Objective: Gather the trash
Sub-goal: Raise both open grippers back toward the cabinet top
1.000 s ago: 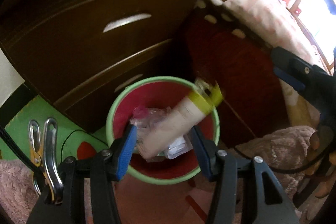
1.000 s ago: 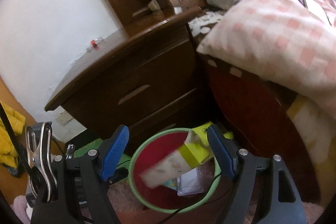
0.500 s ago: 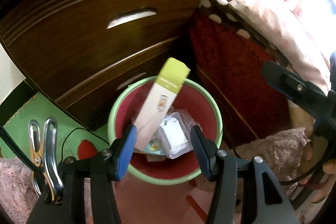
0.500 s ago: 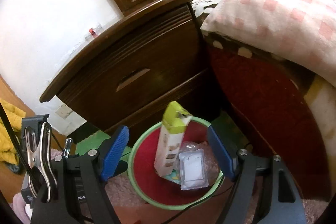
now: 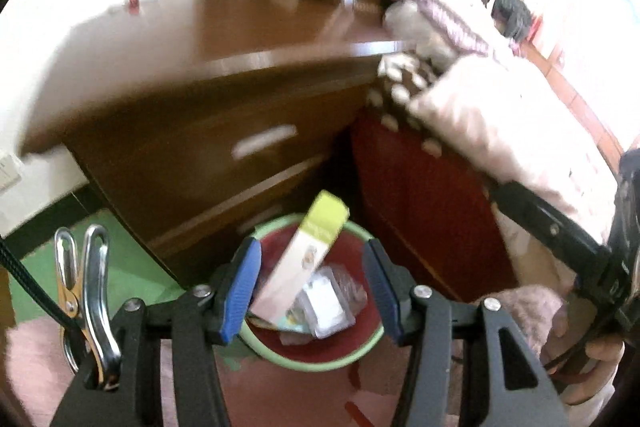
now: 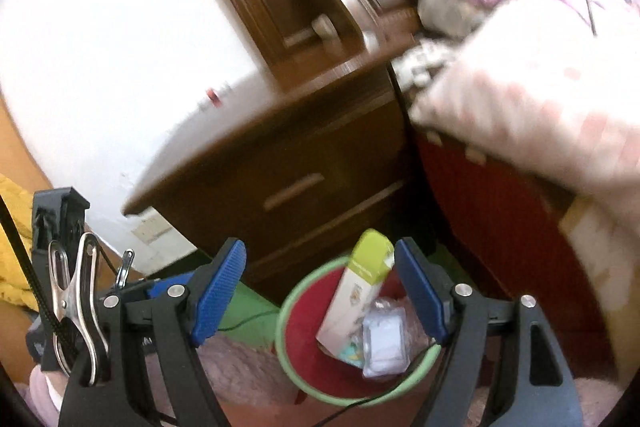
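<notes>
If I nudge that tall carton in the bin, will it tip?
Probably yes: the carton only leans against the bin rim, its green top poking above. It looks like light, stiff cardboard, so it would likely slide over the clear plastic pack rather than bend.

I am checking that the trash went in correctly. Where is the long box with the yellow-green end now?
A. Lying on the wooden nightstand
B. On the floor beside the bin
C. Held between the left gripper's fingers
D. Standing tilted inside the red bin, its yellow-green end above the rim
D. The box leans inside the red bin with its yellow-green end poking above the green rim, next to a clear plastic pack; neither gripper touches it.
</notes>
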Available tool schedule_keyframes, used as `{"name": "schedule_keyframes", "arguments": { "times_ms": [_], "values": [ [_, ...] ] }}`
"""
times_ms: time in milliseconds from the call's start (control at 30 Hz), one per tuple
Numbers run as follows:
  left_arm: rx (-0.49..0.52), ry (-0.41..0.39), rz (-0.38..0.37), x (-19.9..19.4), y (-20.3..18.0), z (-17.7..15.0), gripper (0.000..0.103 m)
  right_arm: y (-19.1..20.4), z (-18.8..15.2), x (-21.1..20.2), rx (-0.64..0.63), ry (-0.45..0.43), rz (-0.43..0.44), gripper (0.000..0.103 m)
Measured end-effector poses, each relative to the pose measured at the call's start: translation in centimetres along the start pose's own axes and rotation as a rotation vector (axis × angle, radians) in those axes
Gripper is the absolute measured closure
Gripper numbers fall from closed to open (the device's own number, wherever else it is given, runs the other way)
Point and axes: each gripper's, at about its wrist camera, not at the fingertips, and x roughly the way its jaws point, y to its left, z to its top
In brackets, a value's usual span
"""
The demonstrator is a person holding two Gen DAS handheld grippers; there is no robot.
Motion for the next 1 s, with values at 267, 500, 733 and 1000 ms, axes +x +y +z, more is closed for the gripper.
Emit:
{"name": "schedule_keyframes", "arguments": {
  "times_ms": [267, 500, 733, 1000],
  "values": [
    [-0.021, -0.127, 0.048, -6.2, 1.6, 5.4, 0.047, 3.0, 4.6, -3.8, -0.093, -0.12, 0.012, 0.024],
    [-0.042, -0.191, 0.137, -8.9, 3.6, 11.0, 0.047, 4.8, 8.6, -3.6, -0.16, -0.132, 0.03, 0.024],
    [-0.068, -0.198, 0.197, -9.1, 6.1, 16.5, 0.047, 5.8, 11.7, -2.8, -0.21, -0.138, 0.042, 0.024],
    [-0.154, -0.23, 0.28, -7.2, 10.2, 23.4, 0.047, 5.4, 14.2, -1.1, -0.222, -0.159, 0.063, 0.024]
  ]
}}
